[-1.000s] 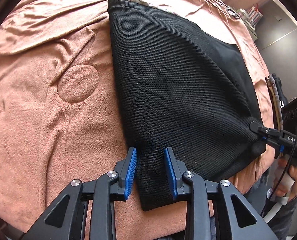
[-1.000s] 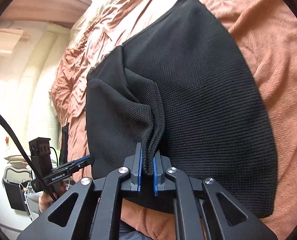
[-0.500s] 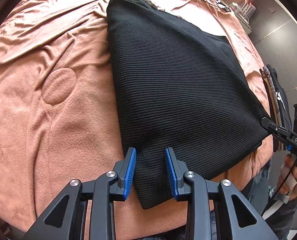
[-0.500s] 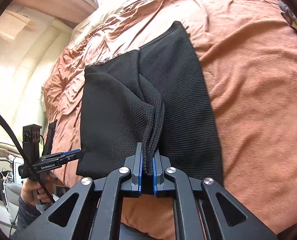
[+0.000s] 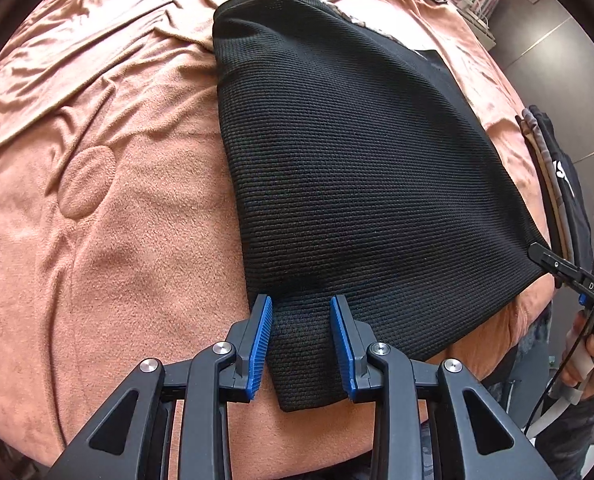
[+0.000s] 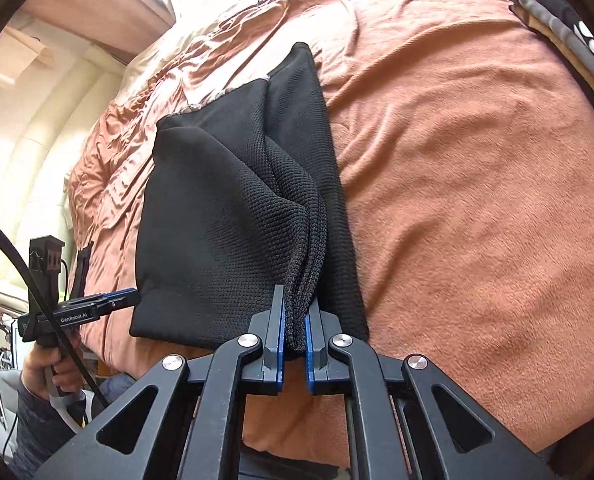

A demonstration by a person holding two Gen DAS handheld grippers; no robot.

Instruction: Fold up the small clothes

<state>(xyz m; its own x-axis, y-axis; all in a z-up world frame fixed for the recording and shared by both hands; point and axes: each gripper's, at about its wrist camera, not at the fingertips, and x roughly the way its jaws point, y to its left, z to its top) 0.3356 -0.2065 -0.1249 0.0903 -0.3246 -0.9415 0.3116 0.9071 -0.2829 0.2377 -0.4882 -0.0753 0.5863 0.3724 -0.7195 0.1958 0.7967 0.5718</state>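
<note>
Black knit garment (image 5: 361, 184): spread on bed with salmon-pink blanket (image 5: 109, 240), near the blanket's front edge; fine horizontal ribbing; far end narrower and rounded. One near corner hanging just over the blanket's front edge.

Left gripper (image 5: 301, 340): jaws released, blue pads wide apart, straddling that near corner of the garment without clamping it. Also seen in the right wrist view (image 6: 109, 304), tips just beside the garment's left near corner.

Right gripper (image 6: 295, 336): jaws clenched on a bunched fold of the garment (image 6: 237, 216) at its near edge; fabric drawn up into a ridge running from the pads toward the garment's middle. Also seen in the left wrist view (image 5: 557, 268), tips touching the garment's right near corner.

Stack of folded clothes (image 6: 565, 28): dark and grey layers, on the bed well apart from the garment, to its right.

Oval quilted mark (image 5: 87, 182): on the blanket, left of the garment.
</note>
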